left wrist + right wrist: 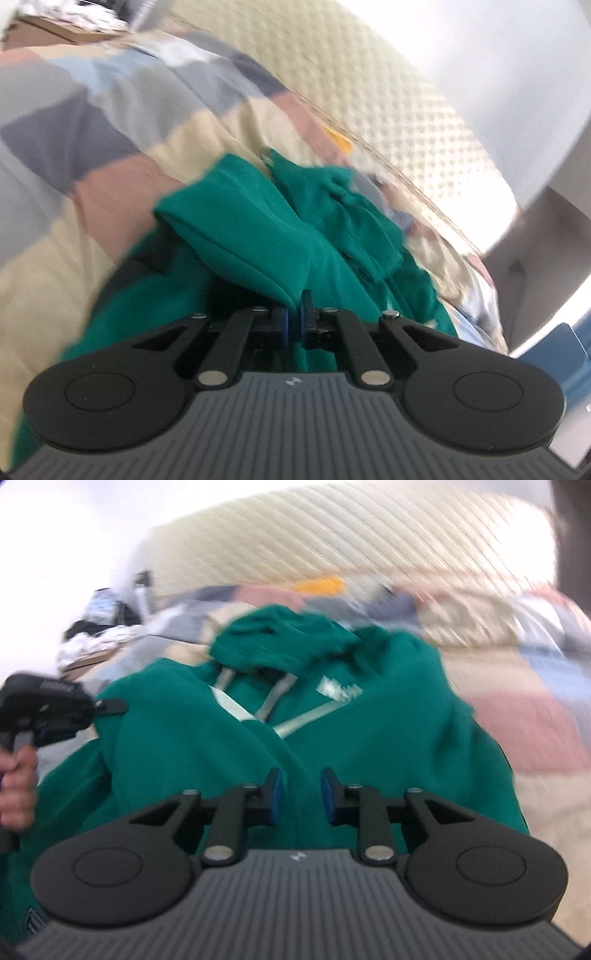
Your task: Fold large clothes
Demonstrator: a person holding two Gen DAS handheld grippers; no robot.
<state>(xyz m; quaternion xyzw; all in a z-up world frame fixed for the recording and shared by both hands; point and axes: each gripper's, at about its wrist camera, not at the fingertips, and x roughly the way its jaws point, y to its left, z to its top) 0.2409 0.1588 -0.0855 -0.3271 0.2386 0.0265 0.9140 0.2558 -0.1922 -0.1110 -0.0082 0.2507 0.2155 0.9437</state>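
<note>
I see a green hoodie (332, 716) lying front-up on a bed with a patchwork quilt (92, 122), its hood (284, 642) at the far end from my right claw (301, 794) and its drawstrings just ahead of it. My left claw (295, 317) is pinched shut on a fold of the green fabric, which bunches right at its tips. My right claw hovers over the hoodie's lower body with its jaws partly apart and nothing pressed between them; cloth lies behind the gap. Both views are blurred. I judge the risk is uneven: if the right claw closes on too little cloth, or on one layer only, lifting would drag the hoodie askew and spoil the fold.
</note>
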